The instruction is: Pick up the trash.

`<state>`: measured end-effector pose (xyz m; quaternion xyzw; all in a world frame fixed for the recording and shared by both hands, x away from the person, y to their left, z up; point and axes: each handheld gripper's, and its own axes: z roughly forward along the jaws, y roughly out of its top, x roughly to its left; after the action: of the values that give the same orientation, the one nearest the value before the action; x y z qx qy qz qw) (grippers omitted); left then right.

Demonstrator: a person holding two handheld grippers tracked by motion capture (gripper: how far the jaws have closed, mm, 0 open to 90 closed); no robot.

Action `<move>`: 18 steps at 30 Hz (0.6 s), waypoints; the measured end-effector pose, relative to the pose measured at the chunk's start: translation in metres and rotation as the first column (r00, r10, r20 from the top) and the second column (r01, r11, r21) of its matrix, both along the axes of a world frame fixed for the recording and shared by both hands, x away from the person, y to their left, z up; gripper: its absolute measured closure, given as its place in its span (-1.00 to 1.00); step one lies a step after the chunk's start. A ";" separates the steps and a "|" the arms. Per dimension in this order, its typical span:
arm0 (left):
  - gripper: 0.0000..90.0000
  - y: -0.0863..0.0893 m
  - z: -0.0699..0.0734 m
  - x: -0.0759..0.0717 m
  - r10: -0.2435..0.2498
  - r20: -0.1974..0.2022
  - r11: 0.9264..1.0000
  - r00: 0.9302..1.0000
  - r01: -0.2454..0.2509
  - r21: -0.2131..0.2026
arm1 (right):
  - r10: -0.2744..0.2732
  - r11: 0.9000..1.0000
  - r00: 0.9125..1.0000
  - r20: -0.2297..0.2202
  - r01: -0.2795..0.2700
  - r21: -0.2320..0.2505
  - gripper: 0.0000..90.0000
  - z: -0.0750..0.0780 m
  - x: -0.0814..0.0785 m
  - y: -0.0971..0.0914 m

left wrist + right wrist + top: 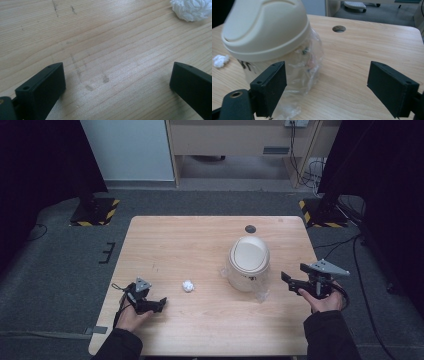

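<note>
Pale wooden table [170,240] (grey carpet [60,265] around) bears a lidded bin [248,263]; both grippers' jaws released.

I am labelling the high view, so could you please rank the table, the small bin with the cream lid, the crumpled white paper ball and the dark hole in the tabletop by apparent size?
1. Table
2. Small bin with the cream lid
3. Crumpled white paper ball and dark hole in the tabletop: these look about alike, so I would not rank them.
</note>
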<state>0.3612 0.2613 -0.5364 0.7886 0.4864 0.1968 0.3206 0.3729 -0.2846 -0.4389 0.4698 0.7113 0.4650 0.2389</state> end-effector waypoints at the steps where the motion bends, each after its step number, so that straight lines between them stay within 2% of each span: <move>1: -1.00 0.000 0.000 0.000 0.000 0.000 1.000 1.000 0.000 0.000 | 0.005 1.000 1.000 0.006 -0.005 0.003 -0.66 0.003 -0.001 0.001; 5: -1.00 0.000 0.000 0.000 0.000 0.000 1.000 1.000 0.000 0.000 | 0.014 1.000 0.999 0.036 -0.014 0.002 -0.66 0.013 -0.005 0.006; 18: -1.00 0.000 0.000 0.000 0.001 0.001 1.000 1.000 -0.001 0.001 | 0.034 0.999 0.997 0.075 -0.035 0.011 -0.67 0.032 -0.010 0.018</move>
<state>0.3612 0.2612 -0.5364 0.7885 0.4864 0.1973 0.3205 0.3625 -0.2664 -0.4072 0.4409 0.7070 0.4908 0.2545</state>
